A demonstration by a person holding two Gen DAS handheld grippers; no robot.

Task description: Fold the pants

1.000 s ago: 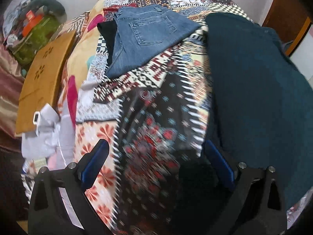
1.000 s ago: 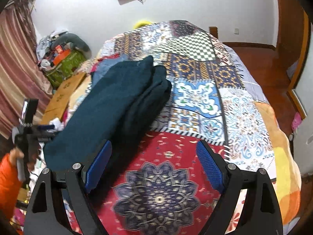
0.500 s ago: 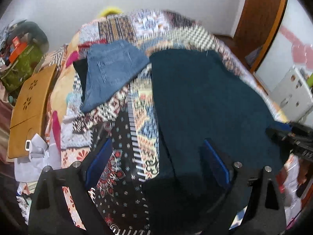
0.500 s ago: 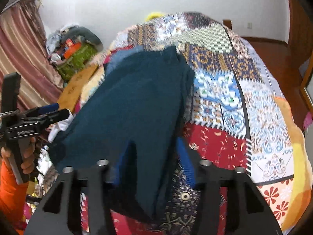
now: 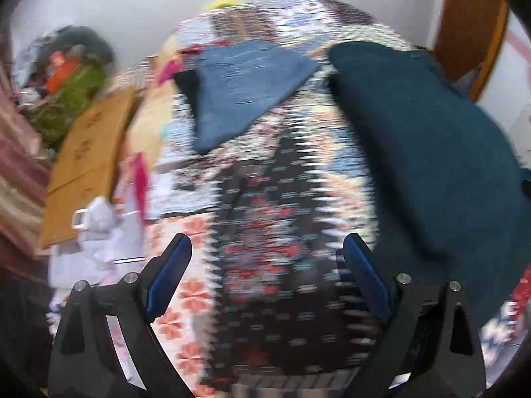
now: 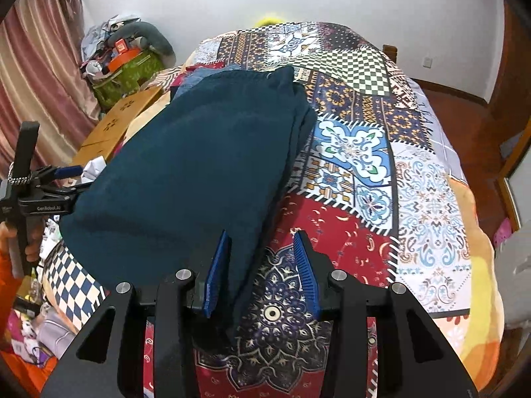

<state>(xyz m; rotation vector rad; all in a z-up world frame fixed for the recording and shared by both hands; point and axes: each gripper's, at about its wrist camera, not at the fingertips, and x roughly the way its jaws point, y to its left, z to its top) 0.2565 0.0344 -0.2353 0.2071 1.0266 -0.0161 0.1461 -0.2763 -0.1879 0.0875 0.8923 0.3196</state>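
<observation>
Dark teal pants (image 6: 199, 172) lie folded lengthways on the patchwork bedspread (image 6: 431, 199). My right gripper (image 6: 261, 233) straddles their near right edge with its jaws half closed. The cloth rests against the left pad, and a strip of bedspread shows before the right pad. In the blurred left wrist view, my left gripper (image 5: 267, 242) hangs wide open over the bedspread (image 5: 265, 219) with nothing between its fingers, and the pants (image 5: 431, 152) lie to its right. The right wrist view shows the left gripper (image 6: 79, 177) beside the pants' left edge.
Folded blue jeans (image 5: 245, 93) lie farther up the bed. On the left, a cardboard box (image 5: 89, 162) and white cloth (image 5: 96, 232) sit beside the bed, with a heap of bags (image 6: 126, 59) against the wall. A wooden door (image 5: 471, 26) stands at the right.
My right jaws narrowed from wide to half closed with the pants' edge coming between them. My left gripper swung over the pants, then back left above the bedspread.
</observation>
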